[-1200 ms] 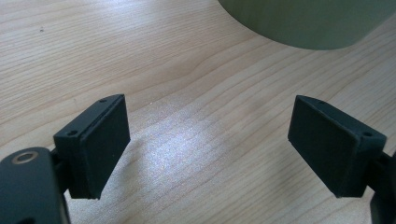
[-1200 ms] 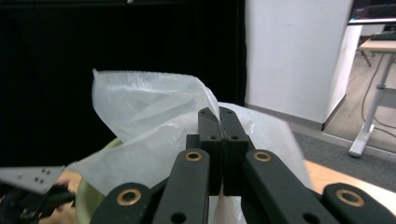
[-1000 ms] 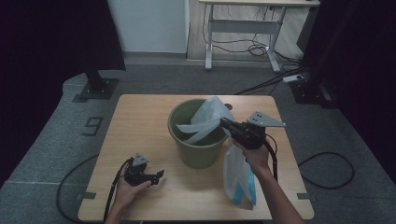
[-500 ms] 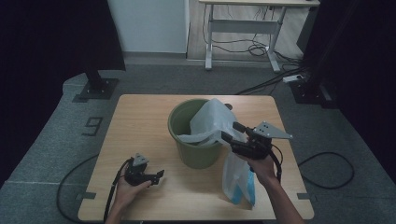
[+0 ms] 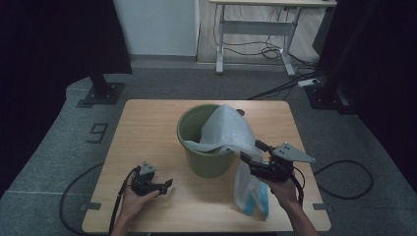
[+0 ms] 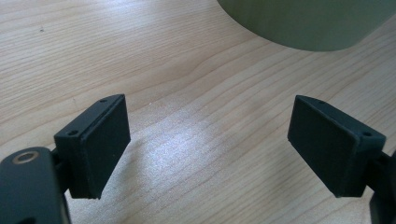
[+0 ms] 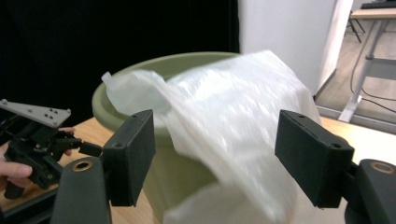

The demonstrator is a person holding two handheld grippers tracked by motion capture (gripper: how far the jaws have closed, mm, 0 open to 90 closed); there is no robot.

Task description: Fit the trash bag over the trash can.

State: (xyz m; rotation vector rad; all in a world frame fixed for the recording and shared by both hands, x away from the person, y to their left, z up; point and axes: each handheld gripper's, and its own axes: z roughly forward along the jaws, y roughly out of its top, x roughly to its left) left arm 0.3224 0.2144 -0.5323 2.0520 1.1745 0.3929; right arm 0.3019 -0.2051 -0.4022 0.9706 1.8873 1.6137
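A green bucket (image 5: 204,160) stands in the middle of the wooden table (image 5: 147,128). A thin translucent white bag (image 5: 228,130) lies draped over its right rim and rises above it. My right gripper (image 5: 251,151) hovers just right of the bucket, pointing at the bag. Its jaws have just been opening. In the right gripper view the bag (image 7: 233,107) hangs loose between the wide jaws of the right gripper (image 7: 215,154), touching neither pad. My left gripper (image 5: 168,185) rests open at the front left. Between the jaws of the left gripper (image 6: 208,144) there is bare wood.
A white and blue plastic pack (image 5: 251,189) stands on the table under my right hand; I cannot tell whether it joins the bag. A desk (image 5: 255,19) with cables stands on the floor beyond the table. Dark curtains hang on both sides.
My right gripper has moved down and toward the front right, away from the bucket's top. Its jaws have opened and let go of the bag. The left gripper has stayed put.
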